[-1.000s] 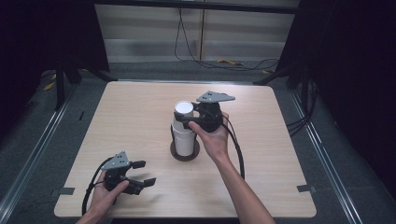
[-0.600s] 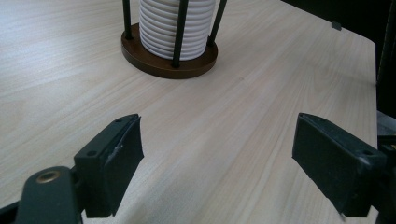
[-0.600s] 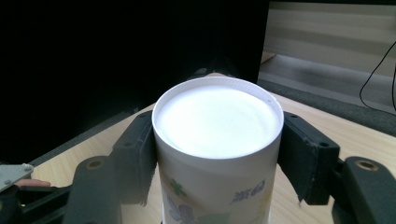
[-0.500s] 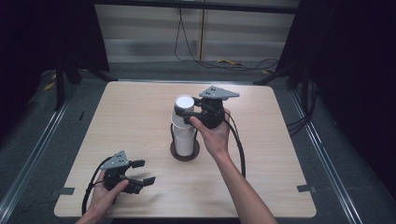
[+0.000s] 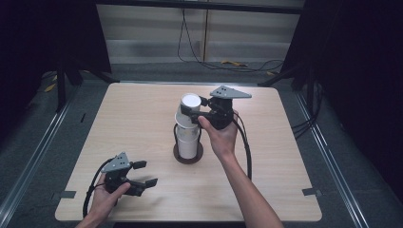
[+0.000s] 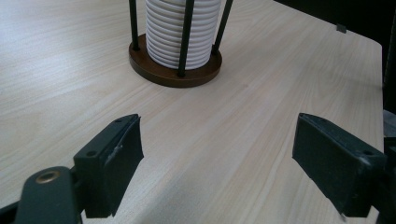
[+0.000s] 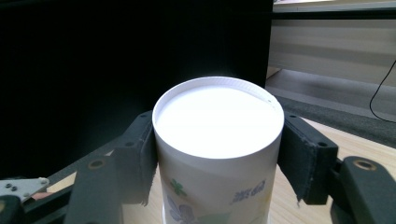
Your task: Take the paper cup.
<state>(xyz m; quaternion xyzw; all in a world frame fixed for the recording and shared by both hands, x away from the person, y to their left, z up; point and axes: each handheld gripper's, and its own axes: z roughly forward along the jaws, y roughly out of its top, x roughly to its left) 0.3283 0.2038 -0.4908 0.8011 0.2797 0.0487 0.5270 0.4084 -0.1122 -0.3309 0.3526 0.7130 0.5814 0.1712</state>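
Two grippers, one cup holder and one stack of white paper cups are counted on the table (image 5: 142, 109); the cups in the stack are too many to count. The cup holder (image 5: 187, 154), a brown round base with thin black rods, stands near the table's middle with the stack (image 5: 188, 137) inside it.

The right gripper (image 5: 191, 110) has its pads pressed on both sides of the top cup (image 5: 190, 105), base uppermost, long axis vertical. Against the frame one second earlier, this cup sits higher above the stack and the jaws have just been closing on it.

The left gripper (image 5: 145, 173) lies at the near left, unmoved, jaws wide apart with nothing between them.
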